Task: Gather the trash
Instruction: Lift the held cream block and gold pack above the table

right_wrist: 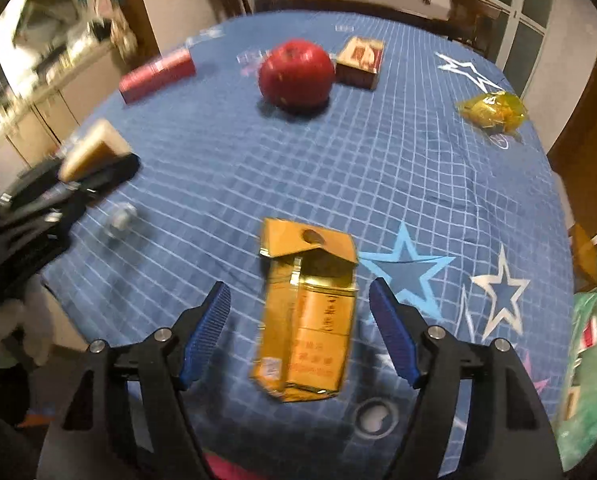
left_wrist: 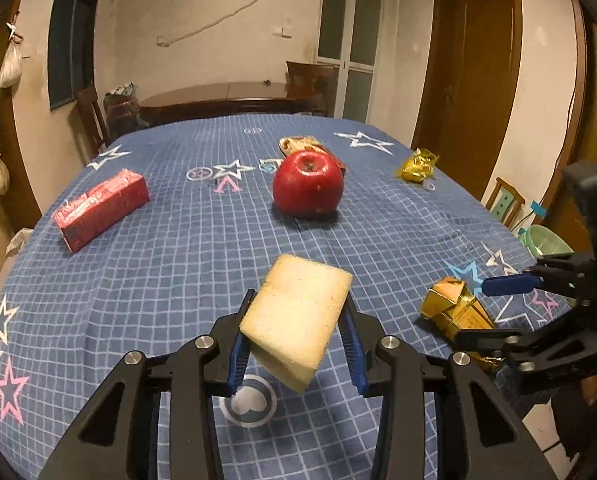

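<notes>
Only R view: small box [right_wrist: 359, 63] whole

The left wrist camera sat just behind the left gripper [left_wrist: 298, 344] and looked forward and down along its fingers, across the counter [left_wrist: 178, 248] toward the far wall, with the red apple [left_wrist: 308, 184] ahead of it near the middle of the frame. The right wrist camera sat just behind the right gripper [right_wrist: 300, 332] and faced more steeply down, close over the counter, with the apple [right_wrist: 296, 76] farther ahead and high in the frame. Both views shared the apple, the red carton [left_wrist: 102, 210] left of it, the gold box [right_wrist: 308, 320] nearer than it, and each other's gripper at a side edge.
</notes>
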